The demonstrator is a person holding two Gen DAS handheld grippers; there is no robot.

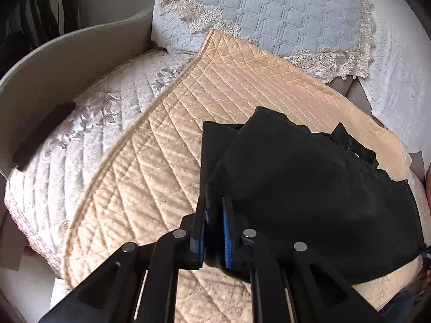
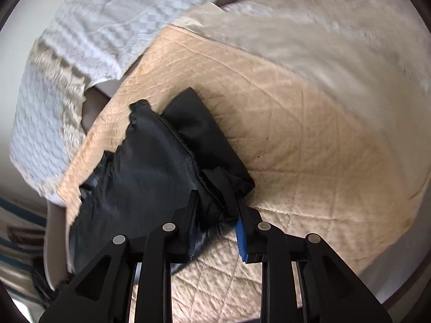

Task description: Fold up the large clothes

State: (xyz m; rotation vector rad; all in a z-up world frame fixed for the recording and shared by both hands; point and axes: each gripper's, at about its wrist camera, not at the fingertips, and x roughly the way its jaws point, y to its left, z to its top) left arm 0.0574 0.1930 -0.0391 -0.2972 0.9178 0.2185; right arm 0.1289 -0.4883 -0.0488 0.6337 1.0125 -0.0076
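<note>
Both claws pinch the black garment (image 1: 309, 188) — left claw (image 1: 214, 228) narrow on one edge, right claw (image 2: 215, 223) on a bunched corner. The cloth spans between them over the quilt (image 1: 150, 161) — neither is nearer

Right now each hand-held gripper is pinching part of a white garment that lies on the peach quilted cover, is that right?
Not quite: the garment is black, not white. The left wrist view shows the left hand-held gripper pinching its edge, and the right wrist view shows the right hand-held gripper clamped on a bunched corner. It does lie on the peach quilted cover.
</note>
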